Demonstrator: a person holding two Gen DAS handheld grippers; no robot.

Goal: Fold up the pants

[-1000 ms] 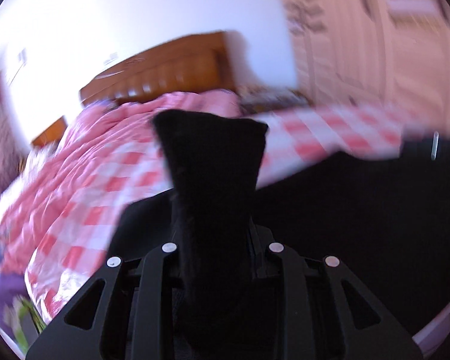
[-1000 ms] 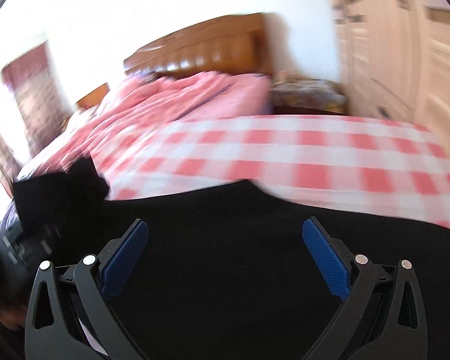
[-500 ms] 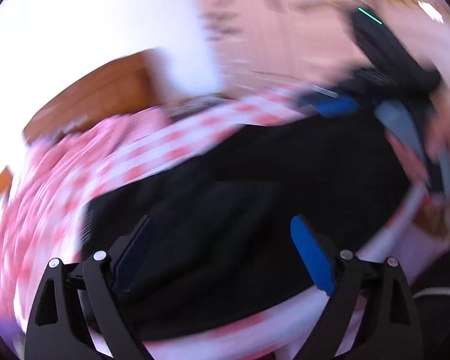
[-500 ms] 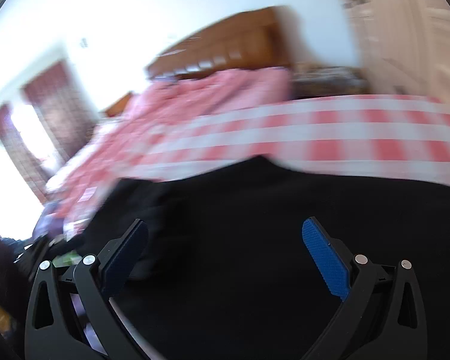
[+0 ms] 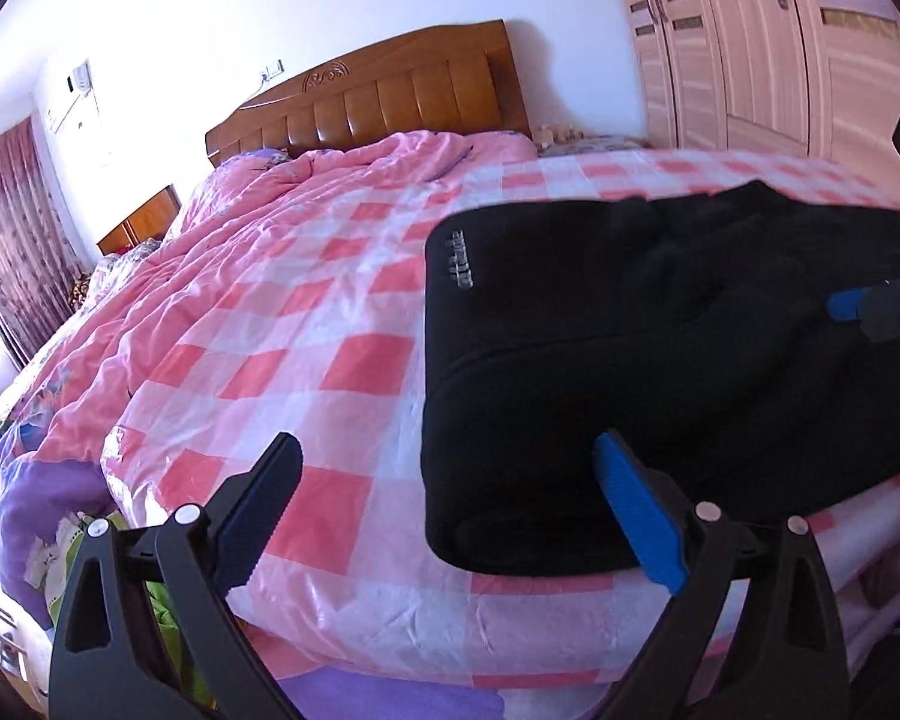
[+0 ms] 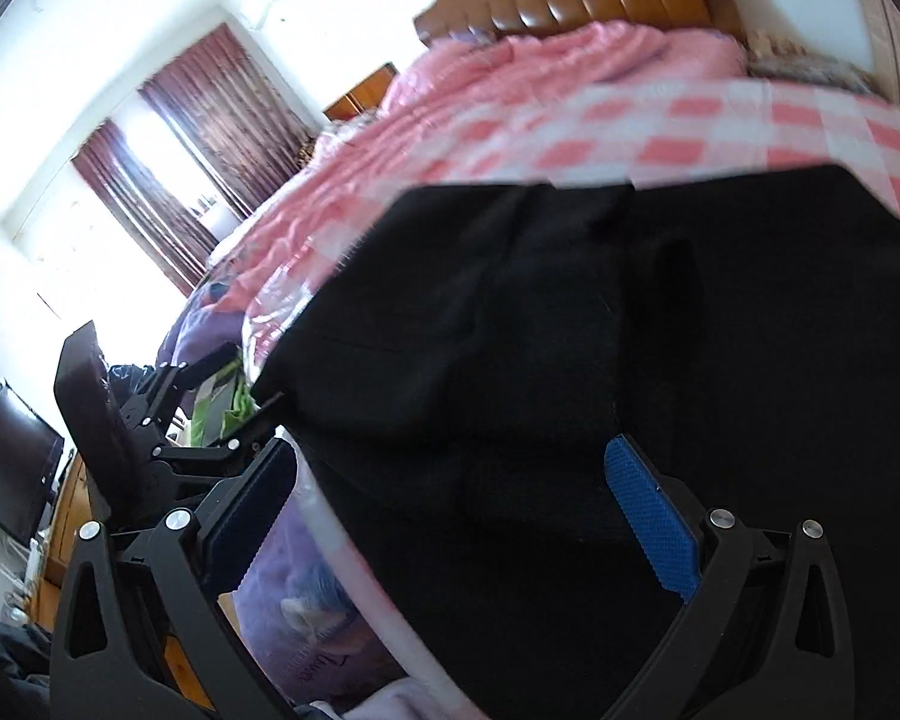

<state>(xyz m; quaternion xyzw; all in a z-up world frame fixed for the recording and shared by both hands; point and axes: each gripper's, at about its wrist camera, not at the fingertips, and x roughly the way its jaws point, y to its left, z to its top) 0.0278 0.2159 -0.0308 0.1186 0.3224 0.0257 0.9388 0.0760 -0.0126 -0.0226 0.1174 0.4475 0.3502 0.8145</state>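
My left gripper (image 5: 447, 516) has just been opening and now stands wide apart with nothing between its fingers; only checked cloth shows in the gap, and the right blue pad (image 5: 639, 513) sits just at the near edge of the black pants (image 5: 660, 360). My right gripper (image 6: 450, 516) is spread wide too, its jaws hovering over the pants (image 6: 600, 360) without pressing on them, as far as I can judge.

The pants lie in a folded bundle on the pink-and-white checked sheet (image 5: 306, 324) of the bed, filling the right half of the left view and the middle and right of the right view. A rounded fold runs down their left side, with a small pale logo (image 5: 463, 261) near its top.

They look soft, thick and limp, light enough to lift but sure to sag and slip open if I pinch one layer. I would take hold at a corner of the fold, catching every layer.

Black on black hides the seams and layers. I cannot make out where waistband or hems lie. The far right end is cut off by the frame, and the right view is blurred. In the left view only a fingertip of the right gripper (image 5: 870, 306) shows, at the right edge.
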